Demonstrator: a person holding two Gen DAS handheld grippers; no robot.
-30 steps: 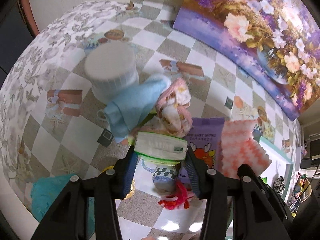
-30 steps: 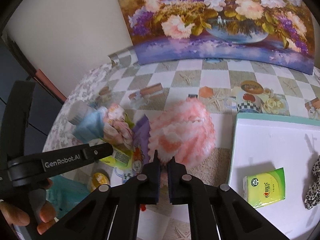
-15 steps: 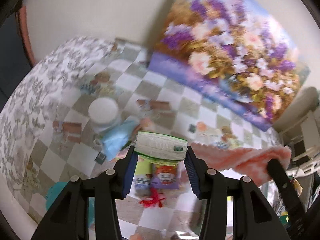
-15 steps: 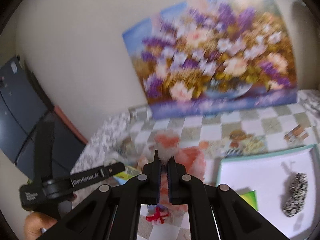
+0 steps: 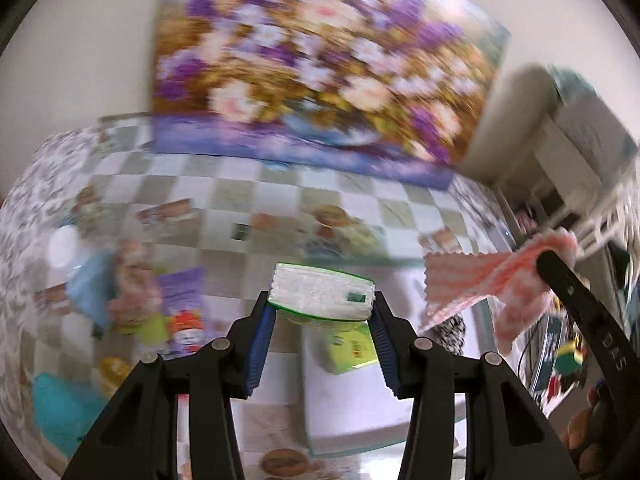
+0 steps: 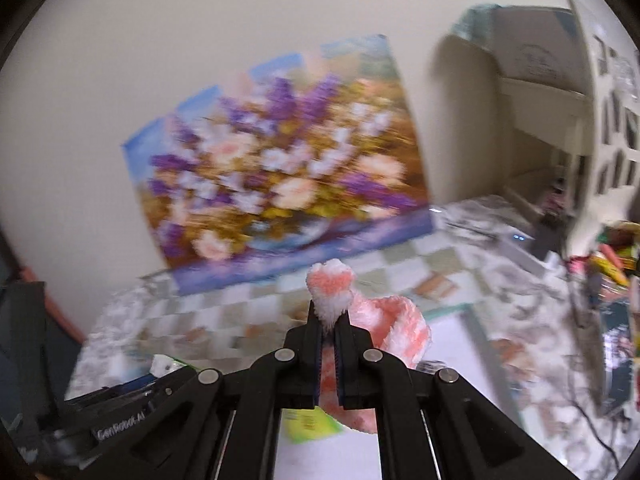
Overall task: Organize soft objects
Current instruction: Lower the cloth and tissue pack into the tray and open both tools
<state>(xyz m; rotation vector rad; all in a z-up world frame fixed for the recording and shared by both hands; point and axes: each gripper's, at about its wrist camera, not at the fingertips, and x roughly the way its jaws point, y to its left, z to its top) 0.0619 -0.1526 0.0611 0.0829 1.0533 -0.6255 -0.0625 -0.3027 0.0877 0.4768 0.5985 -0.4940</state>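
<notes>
Painting [image 5: 320,64] behind; tray [image 5: 360,412] below. Your left gripper [image 5: 322,320] clamps a green-edged tissue pack [image 5: 322,298]; your right gripper [image 6: 329,326] pinches a pink fluffy cloth [image 6: 384,332].

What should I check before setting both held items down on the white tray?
1. Left gripper grip on the tissue pack: ok, pack sits squarely between the pads.
2. Right gripper grip on the pink fluffy cloth: ok, a tuft is pinched and the rest hangs below.
3. White tray below the left gripper: ok, it lies under and ahead of the pack.
4. Free spot on the tray: cannot tell; a green tissue pack and a leopard-print item already lie there.
5. Cloth clear of the left gripper: ok, apart in the left wrist view.
6. Image sharpness: not ok, both views are motion-blurred.
</notes>
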